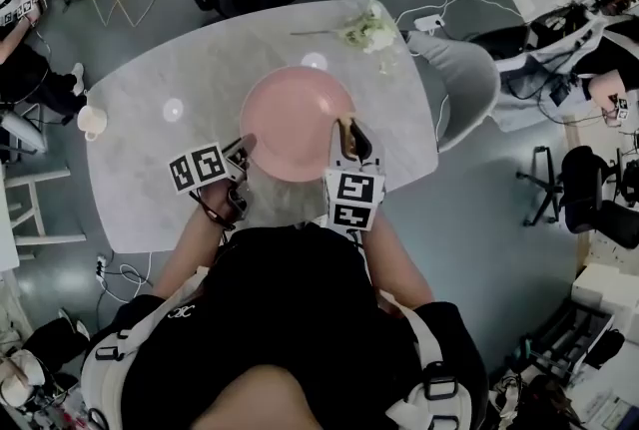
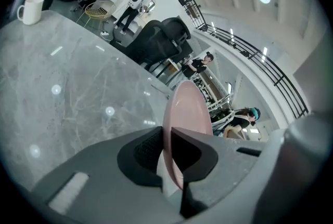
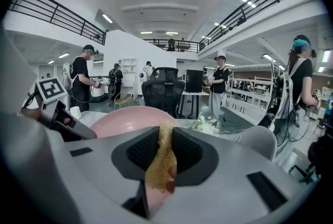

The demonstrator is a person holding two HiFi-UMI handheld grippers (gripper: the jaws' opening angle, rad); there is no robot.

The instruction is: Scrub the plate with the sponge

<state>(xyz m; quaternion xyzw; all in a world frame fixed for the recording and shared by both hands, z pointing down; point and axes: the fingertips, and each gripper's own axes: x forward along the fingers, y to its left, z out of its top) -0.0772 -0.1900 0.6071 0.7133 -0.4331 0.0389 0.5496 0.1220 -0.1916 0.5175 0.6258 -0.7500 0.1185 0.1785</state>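
Left gripper jaws are clamped on the near left rim of the pink plate. In the left gripper view, the plate is seen edge-on between the two pads of the left gripper, and both pads are pressed against it. Right gripper jaws are clamped on the yellow-brown sponge. In the right gripper view, the sponge is squeezed thin between the pads of the right gripper and hangs below them. The plate is held over the middle of the grey marble table, with its face turned up toward the head camera. The sponge is placed over the plate's right rim, and the plate fills the space just behind it. Contact between sponge and plate cannot be confirmed. A white mug stands near the table's left edge, well apart from the plate.
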